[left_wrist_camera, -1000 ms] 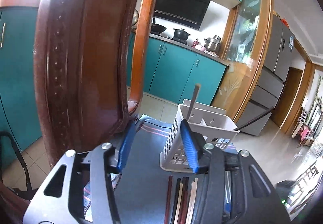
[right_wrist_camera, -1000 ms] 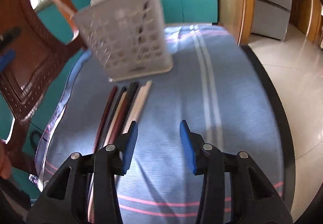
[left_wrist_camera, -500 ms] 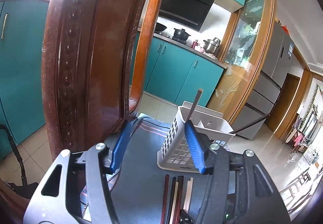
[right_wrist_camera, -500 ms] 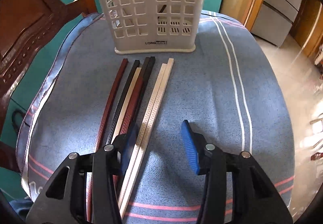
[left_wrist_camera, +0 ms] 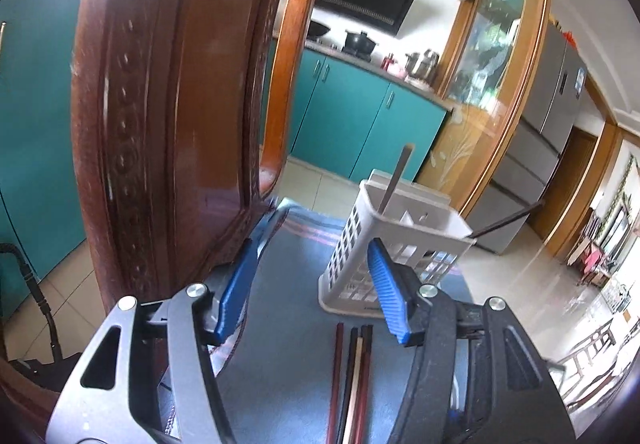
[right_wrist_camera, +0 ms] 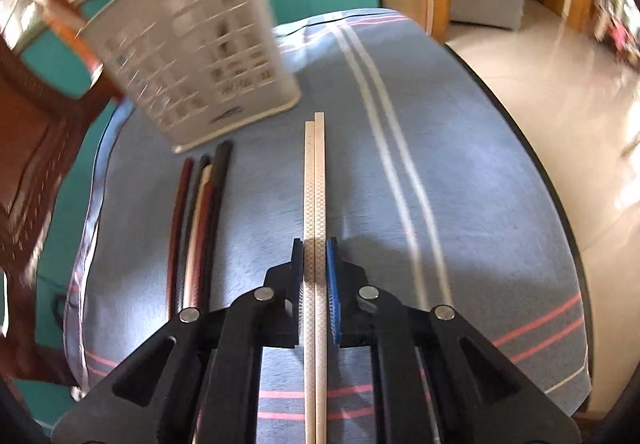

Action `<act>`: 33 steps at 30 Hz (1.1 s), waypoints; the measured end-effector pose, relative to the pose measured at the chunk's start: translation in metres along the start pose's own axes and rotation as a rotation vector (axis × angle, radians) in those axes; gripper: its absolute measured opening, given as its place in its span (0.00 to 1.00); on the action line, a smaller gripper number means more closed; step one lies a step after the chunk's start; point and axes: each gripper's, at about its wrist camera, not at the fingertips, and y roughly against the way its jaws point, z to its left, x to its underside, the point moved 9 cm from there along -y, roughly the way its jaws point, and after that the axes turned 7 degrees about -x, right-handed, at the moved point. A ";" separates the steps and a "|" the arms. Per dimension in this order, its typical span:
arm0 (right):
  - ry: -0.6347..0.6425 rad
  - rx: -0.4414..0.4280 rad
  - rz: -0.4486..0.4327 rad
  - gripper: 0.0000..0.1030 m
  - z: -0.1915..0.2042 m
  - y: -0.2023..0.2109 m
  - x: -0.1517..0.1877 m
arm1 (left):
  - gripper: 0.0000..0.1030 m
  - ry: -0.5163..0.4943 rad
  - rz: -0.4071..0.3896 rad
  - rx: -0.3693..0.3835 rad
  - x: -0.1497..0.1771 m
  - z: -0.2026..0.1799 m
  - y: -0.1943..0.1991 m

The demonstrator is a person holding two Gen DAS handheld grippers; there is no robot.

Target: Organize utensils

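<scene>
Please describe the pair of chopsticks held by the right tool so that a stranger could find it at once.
On the blue striped cloth, look right of the white utensil basket. The cream chopsticks lie side by side, clamped in the right tool. Unlike the dark chopsticks left of them, they are pale with a crosshatch pattern.

Left gripper (left_wrist_camera: 314, 290): grey and black frame, triangular cutouts, silver screws, ribbed blue pads (left_wrist_camera: 390, 294). Right gripper (right_wrist_camera: 315, 276): all-black frame, same cutouts, silver screws, blue pads (right_wrist_camera: 333, 296)
</scene>
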 end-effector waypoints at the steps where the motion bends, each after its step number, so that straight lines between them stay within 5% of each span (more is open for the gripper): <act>1: -0.019 -0.003 -0.003 0.11 -0.003 0.000 -0.002 | 0.56 -0.007 0.022 -0.006 0.003 -0.001 -0.004; 8: 0.011 -0.035 -0.010 0.13 0.002 -0.005 -0.006 | 0.62 -0.035 0.083 -0.012 0.016 -0.007 -0.017; 18: 0.146 0.072 -0.005 0.16 0.008 -0.005 0.004 | 0.64 -0.051 0.100 -0.021 0.020 -0.009 -0.022; 33: 0.118 0.003 -0.092 0.07 0.010 0.010 -0.006 | 0.64 -0.125 0.153 -0.007 0.035 -0.020 -0.032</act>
